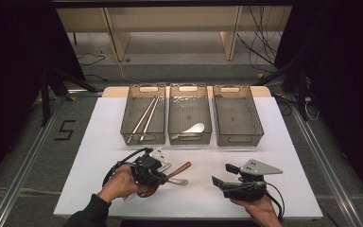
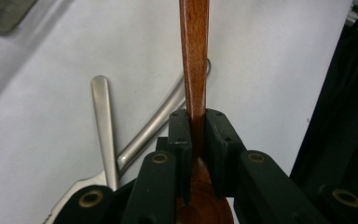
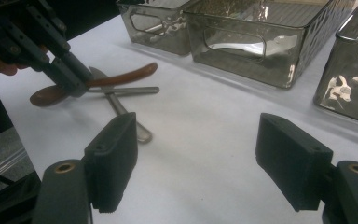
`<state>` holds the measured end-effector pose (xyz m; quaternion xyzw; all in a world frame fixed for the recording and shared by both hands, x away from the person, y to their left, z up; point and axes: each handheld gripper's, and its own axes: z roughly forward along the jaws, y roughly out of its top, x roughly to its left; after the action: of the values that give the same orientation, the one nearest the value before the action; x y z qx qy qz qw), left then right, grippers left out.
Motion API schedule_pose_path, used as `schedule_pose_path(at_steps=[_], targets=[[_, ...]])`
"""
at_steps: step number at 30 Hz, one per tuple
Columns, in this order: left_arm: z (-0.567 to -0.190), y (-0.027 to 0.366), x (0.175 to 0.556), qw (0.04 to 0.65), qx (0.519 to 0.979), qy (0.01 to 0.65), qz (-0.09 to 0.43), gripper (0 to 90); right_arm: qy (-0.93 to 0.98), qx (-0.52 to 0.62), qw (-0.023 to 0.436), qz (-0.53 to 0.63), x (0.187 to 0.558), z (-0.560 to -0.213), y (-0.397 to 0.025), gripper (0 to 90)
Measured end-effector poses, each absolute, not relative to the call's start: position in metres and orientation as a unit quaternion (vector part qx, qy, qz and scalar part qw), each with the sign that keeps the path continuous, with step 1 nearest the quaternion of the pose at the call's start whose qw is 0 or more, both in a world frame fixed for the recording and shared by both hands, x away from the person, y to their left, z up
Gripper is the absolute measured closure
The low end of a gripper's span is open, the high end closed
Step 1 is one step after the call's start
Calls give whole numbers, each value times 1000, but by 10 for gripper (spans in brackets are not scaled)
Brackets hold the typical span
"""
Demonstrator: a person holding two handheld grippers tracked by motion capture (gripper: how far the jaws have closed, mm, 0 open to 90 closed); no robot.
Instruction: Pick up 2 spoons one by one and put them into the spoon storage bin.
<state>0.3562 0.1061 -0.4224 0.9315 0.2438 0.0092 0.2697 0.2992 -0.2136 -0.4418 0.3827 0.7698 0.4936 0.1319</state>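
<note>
Gripping a brown wooden spoon (image 2: 194,56) by its handle, the left gripper (image 2: 193,135) is clamped, ready to lift it. Right gripper (image 3: 205,163) rests apart near the three clear plastic bins (image 1: 238,137).

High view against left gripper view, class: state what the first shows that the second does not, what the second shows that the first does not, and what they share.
High view alone: three clear bins in a row, chopsticks in the left bin, a white spoon in the middle one, and the right gripper with jaws apart, holding nothing.

Left gripper view alone: the pads pressed flat against both sides of the wooden spoon's neck.

Shared: the left gripper shut on the wooden spoon, metal cutlery beside it, and the white table.
</note>
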Motion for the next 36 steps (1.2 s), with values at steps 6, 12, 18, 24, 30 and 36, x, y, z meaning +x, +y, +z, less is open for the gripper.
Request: schedule_pose_path(at_steps=[6,12,18,24,30,36], targets=[[-417,109,361,288,923,254,19,805,768,383,133,495,299,-442,-214,303],[-409,112,367,318,909,266,26,805,766,385,134,497,299,-441,-215,303],[-405,113,375,333,901,278,29,806,764,385,137,498,299,-441,-216,301],[-400,115,385,341,896,283,34,807,763,386,138,499,299,-440,-216,300],[-393,117,396,354,887,295,42,807,763,386,138,500,299,-440,-216,300],[-386,120,408,368,876,308,50,806,763,385,139,501,299,-440,-217,300]])
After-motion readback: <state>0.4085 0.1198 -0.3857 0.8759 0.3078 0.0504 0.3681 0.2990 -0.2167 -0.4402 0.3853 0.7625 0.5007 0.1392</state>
